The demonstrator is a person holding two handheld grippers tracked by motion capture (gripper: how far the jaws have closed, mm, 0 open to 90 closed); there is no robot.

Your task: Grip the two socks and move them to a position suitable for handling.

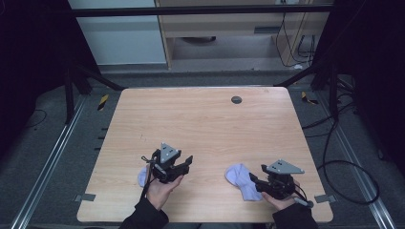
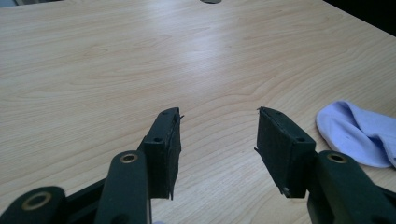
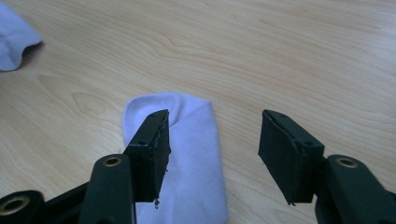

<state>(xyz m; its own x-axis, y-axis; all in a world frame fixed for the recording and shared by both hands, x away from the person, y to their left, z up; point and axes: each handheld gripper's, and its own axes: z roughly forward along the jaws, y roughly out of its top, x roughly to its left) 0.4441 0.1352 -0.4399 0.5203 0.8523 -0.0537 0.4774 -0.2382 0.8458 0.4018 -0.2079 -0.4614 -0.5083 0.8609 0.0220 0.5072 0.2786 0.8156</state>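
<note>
The high view is dim and slightly soft: the worktop (image 1: 205,129) is the one evenly lit area, while the floor around it falls to grey and the left and right edges sink into near black. Light seems to come from overhead, since shadows under things are short and faint. The straight edges of the worktop bow a little, a mild wide-angle bend. Both gripper views are much brighter, with diffuse light and a pale sheen on the wood grain toward the top. In these the black fingers (image 2: 163,149) up close stay fairly sharp but lose surface detail in their darkness, and the pale sock (image 3: 187,154) reads slightly washed, with soft shadows beneath its folds.
</note>
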